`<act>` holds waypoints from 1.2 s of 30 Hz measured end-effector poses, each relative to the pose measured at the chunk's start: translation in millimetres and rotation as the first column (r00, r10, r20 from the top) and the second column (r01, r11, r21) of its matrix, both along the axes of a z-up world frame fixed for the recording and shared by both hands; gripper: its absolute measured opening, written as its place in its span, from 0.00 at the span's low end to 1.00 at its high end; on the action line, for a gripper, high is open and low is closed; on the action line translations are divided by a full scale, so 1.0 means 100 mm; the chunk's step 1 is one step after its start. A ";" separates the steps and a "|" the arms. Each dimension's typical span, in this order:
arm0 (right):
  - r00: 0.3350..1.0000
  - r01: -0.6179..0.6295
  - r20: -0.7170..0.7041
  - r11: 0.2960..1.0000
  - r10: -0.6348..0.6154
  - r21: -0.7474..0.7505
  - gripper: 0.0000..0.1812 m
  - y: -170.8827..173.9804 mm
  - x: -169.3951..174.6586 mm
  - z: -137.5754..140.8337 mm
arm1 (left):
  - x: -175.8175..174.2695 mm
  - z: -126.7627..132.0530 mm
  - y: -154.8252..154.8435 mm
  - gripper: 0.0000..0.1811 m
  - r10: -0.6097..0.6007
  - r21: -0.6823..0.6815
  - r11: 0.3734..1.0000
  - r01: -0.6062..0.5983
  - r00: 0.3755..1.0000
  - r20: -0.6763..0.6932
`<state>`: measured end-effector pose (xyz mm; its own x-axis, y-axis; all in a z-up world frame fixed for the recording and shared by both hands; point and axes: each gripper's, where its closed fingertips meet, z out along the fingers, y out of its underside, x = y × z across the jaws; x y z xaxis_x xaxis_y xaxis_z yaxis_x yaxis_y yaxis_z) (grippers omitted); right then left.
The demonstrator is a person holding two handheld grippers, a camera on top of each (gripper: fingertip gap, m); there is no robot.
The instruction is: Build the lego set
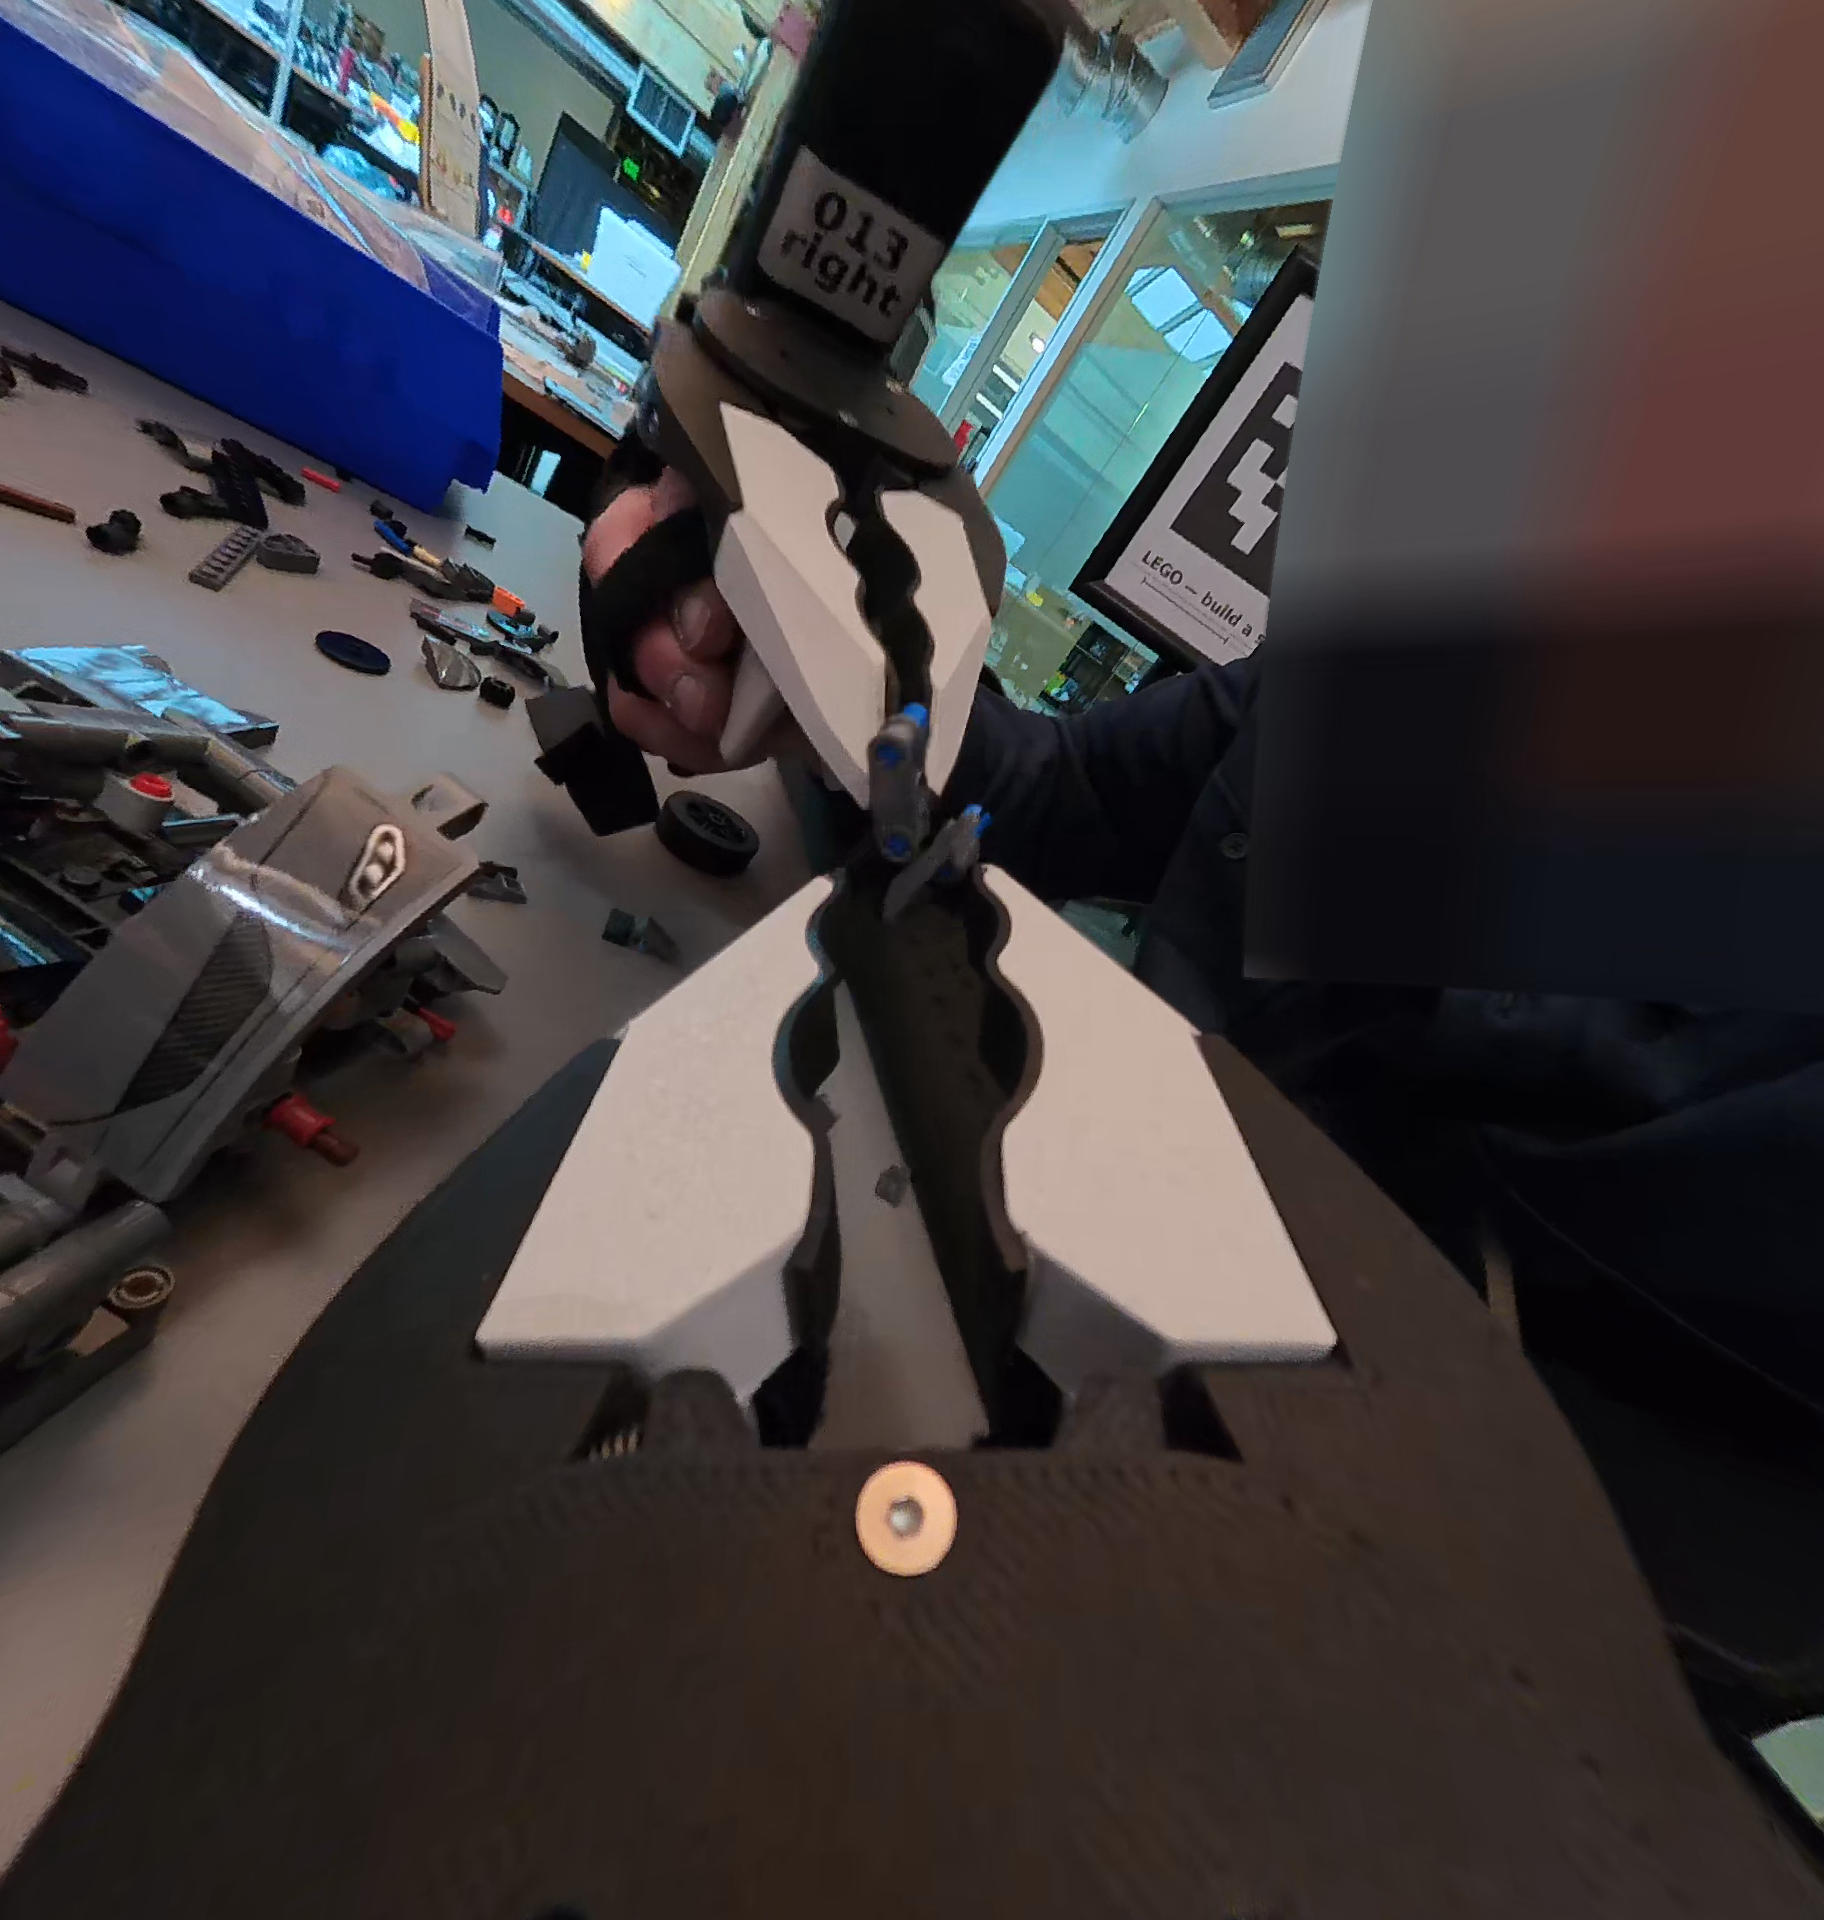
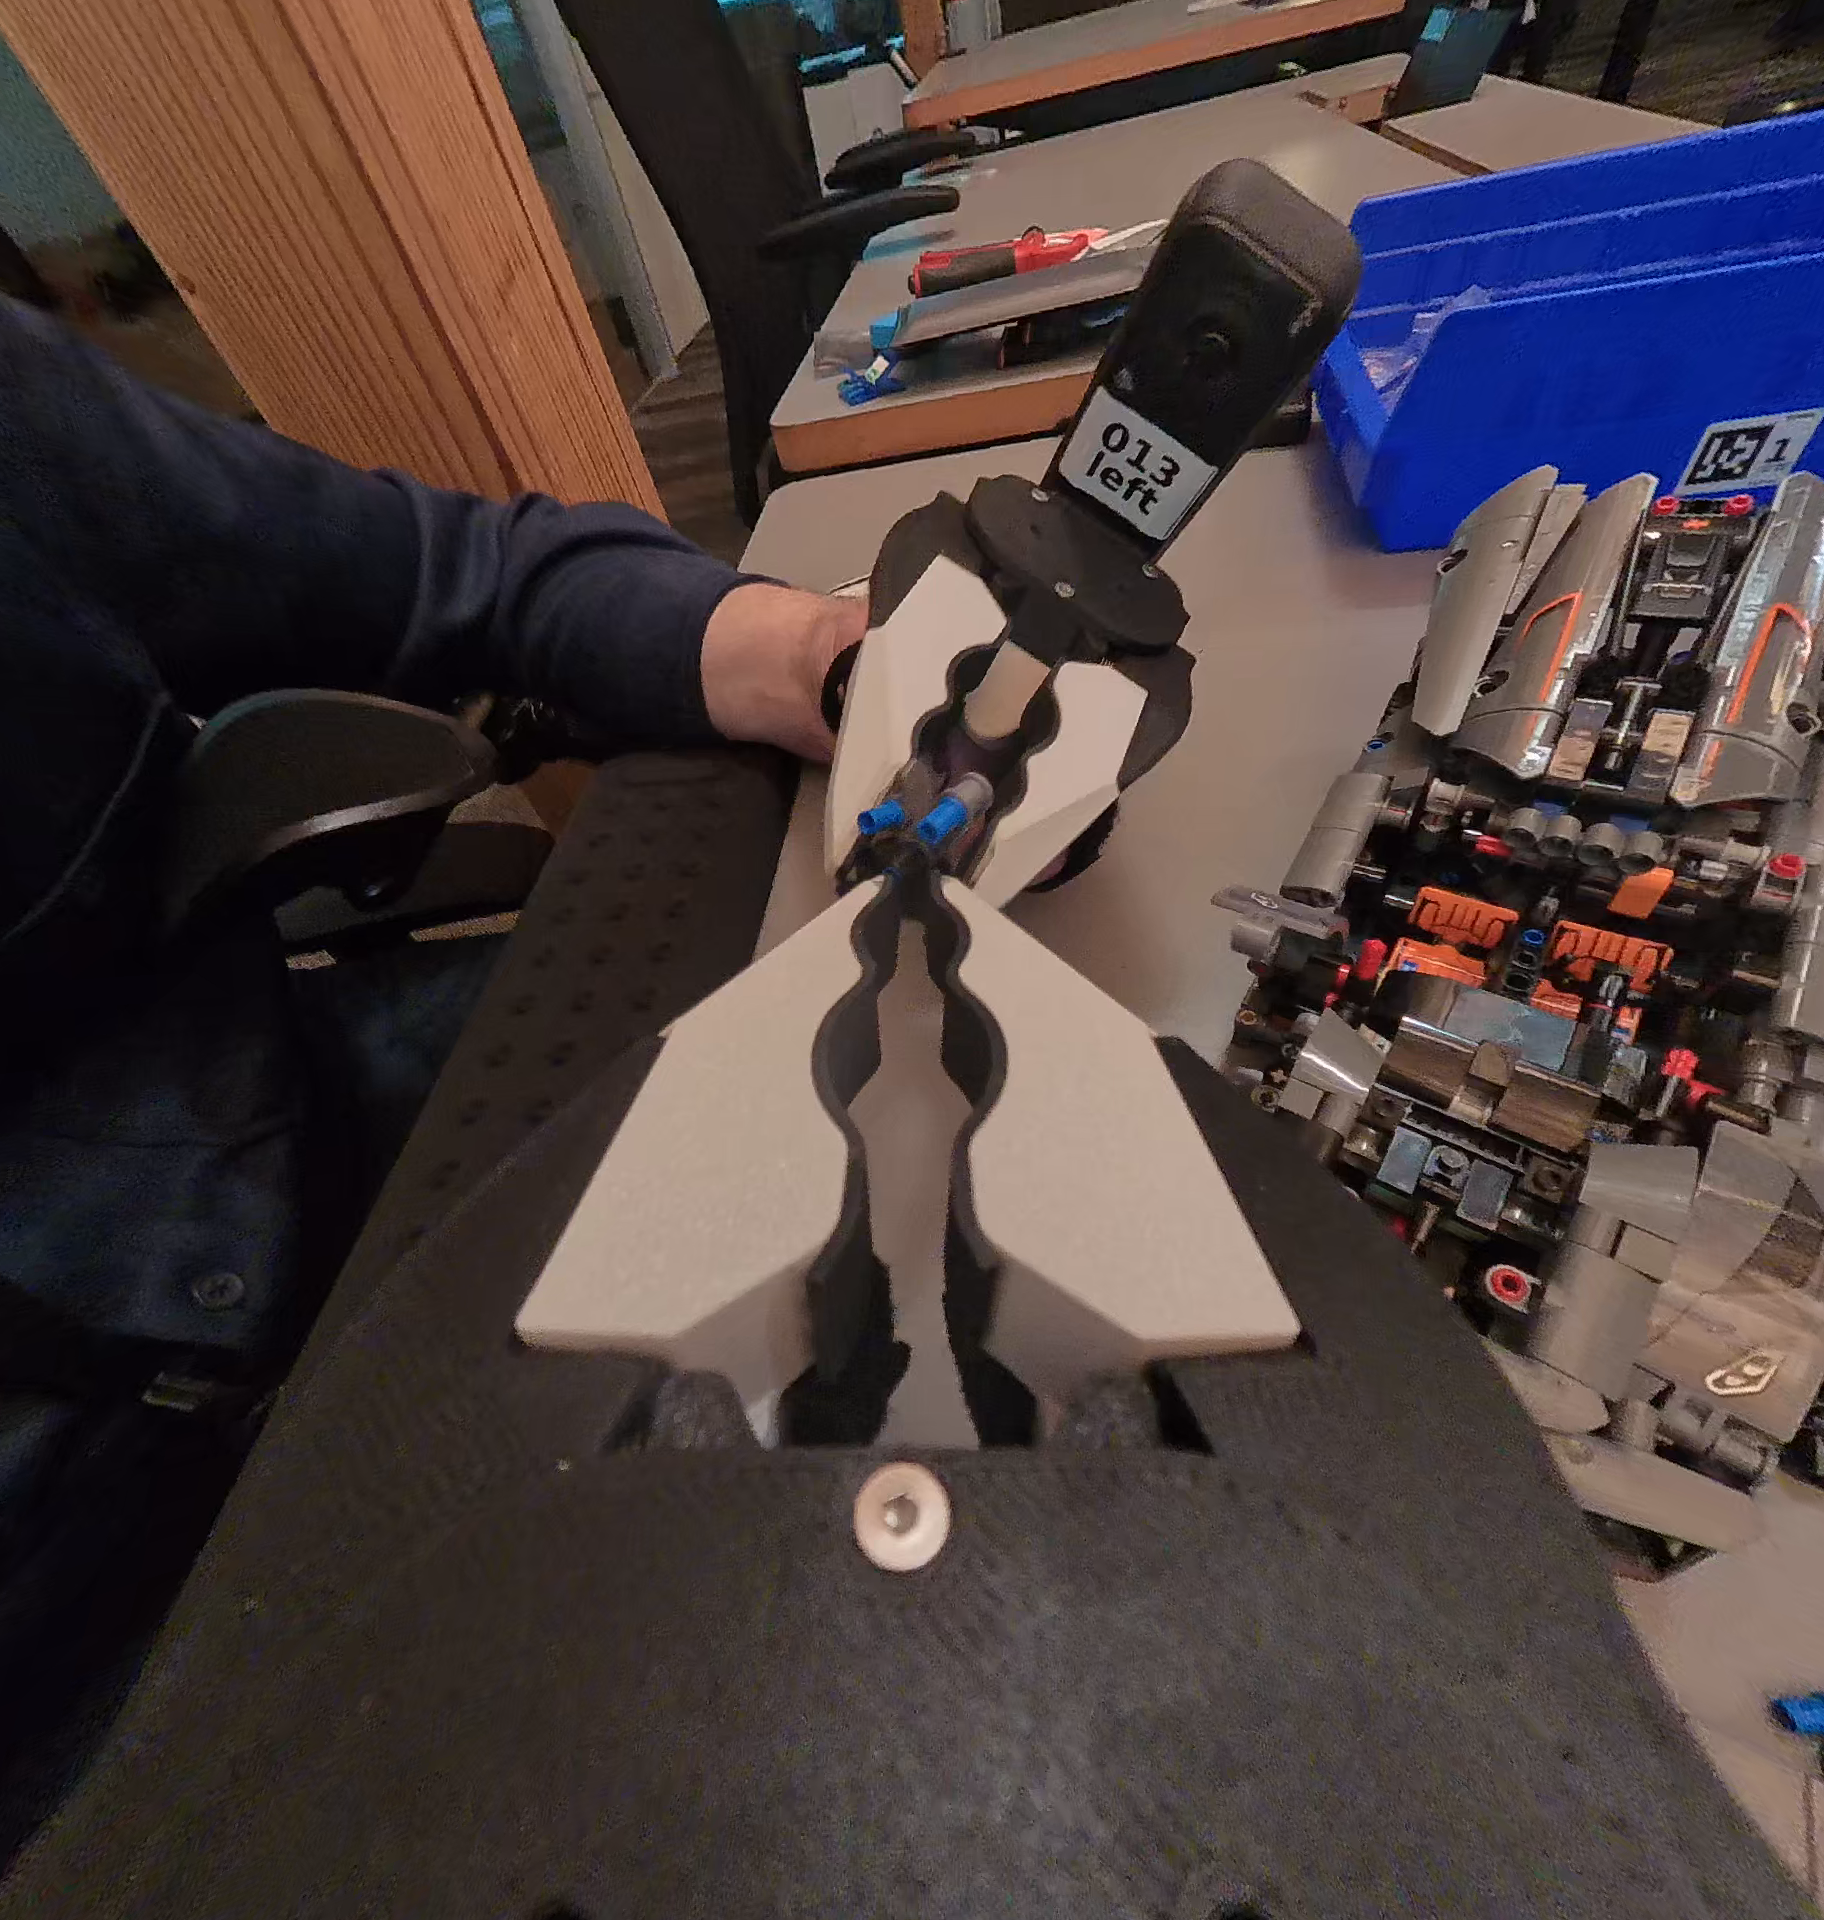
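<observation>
Both claws are meeting tip to tip in mid air just off the bench (image 2: 1251,644) edge; the left claw (image 1: 913,883) is clamped on a small grey connector piece with blue pins (image 1: 939,857), and the right claw (image 2: 903,883) is pinched shut on another grey bit with blue pins (image 1: 892,769), so it looks like the two are being pushed together.

What could go sideways, as I see it: the pieces are tiny and held only by the very tips, so any twist while pressing could pop one out; since the join is happening past the bench edge, over the person's lap, a dropped part likely heads for the floor; if the pins aren't lined up with their holes, pushing harder just skews the grip. I can't tell from either view whether the pins are actually seated yet.

The half-built grey car (image 2: 1614,935) sits on the bench well apart from the claws, with loose parts (image 1: 264,509) scattered beyond it.

Containers: a blue bin (image 2: 1614,312) stands at the far side of the bench behind the car; what's inside it isn't visible from here.
</observation>
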<state>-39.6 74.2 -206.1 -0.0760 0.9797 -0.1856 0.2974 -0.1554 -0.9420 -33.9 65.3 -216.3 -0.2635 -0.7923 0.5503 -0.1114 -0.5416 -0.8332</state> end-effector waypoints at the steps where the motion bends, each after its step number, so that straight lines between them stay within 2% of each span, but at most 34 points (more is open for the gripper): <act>1: 1.000 0.001 0.000 1.000 -0.001 -0.017 0.01 0.01 0.00 -0.01 | 0.01 -0.02 -0.01 0.11 -0.003 0.007 1.000 0.003 1.000 -0.014; 8: 1.000 -0.009 0.009 0.999 0.009 -0.041 0.02 -0.01 0.00 -0.03 | 0.03 -0.07 -0.02 0.11 0.010 0.057 0.998 -0.008 0.999 -0.046; 16: 1.000 -0.004 -0.014 1.000 0.004 -0.021 0.04 -0.01 -0.01 0.00 | 0.02 -0.04 -0.02 0.08 0.016 0.072 0.997 -0.015 1.000 -0.023; 20: 1.000 0.020 0.001 0.997 -0.020 0.077 0.09 -0.01 -0.02 0.01 | 0.01 -0.01 0.01 0.08 0.033 0.068 0.997 -0.032 0.999 -0.016; 25: 0.991 0.097 0.072 0.967 -0.117 0.236 0.12 0.08 -0.04 -0.07 | 0.01 -0.07 0.09 0.08 0.077 0.066 0.995 -0.074 0.996 -0.047; 32: 0.990 0.082 0.089 0.955 -0.112 0.286 0.13 0.05 -0.04 -0.10 | 0.02 -0.09 0.08 0.07 0.073 0.078 0.995 -0.068 0.995 -0.067; 34: 0.991 0.081 0.081 0.957 -0.107 0.280 0.07 0.06 -0.03 -0.10 | 0.03 -0.11 0.05 0.09 0.063 0.084 0.995 -0.057 0.995 -0.080; 36: 0.994 0.063 0.072 0.961 -0.085 0.269 0.07 0.02 -0.04 -0.10 | 0.06 -0.13 0.02 0.09 0.055 0.103 0.994 -0.046 0.994 -0.093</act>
